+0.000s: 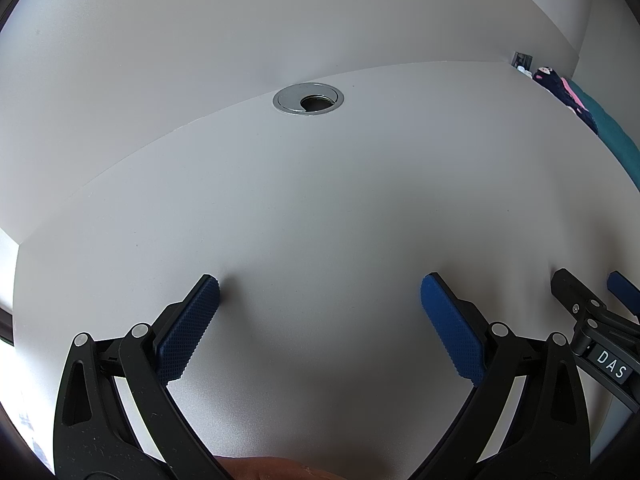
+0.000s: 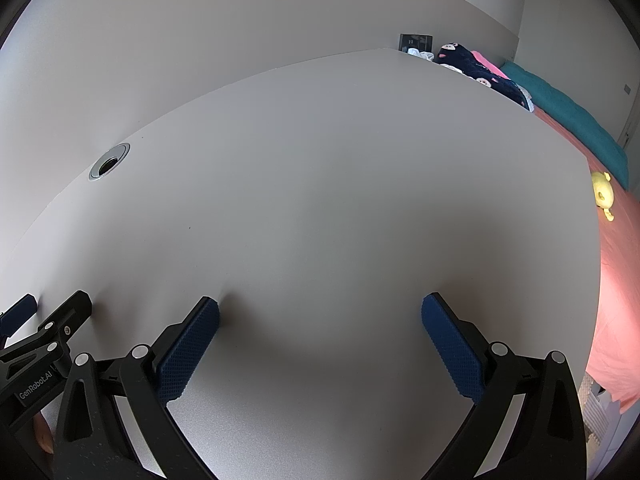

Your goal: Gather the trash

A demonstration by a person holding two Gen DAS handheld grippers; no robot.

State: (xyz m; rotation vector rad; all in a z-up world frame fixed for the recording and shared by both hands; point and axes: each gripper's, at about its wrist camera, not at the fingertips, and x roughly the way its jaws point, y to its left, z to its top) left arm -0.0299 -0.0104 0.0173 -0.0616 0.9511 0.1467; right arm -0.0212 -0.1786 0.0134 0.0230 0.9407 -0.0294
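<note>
Both grippers — left [image 1: 320, 294], right [image 2: 320, 314] — gape over bare desk [image 1: 320, 200]

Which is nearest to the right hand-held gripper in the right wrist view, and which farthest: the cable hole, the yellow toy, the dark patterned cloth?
From the right hand-held gripper:
1. Yellow toy, to the right, on the pink bedding beside the desk.
2. Cable hole, far left, in the desk near the wall.
3. Dark patterned cloth, beyond the desk's far right corner.
</note>
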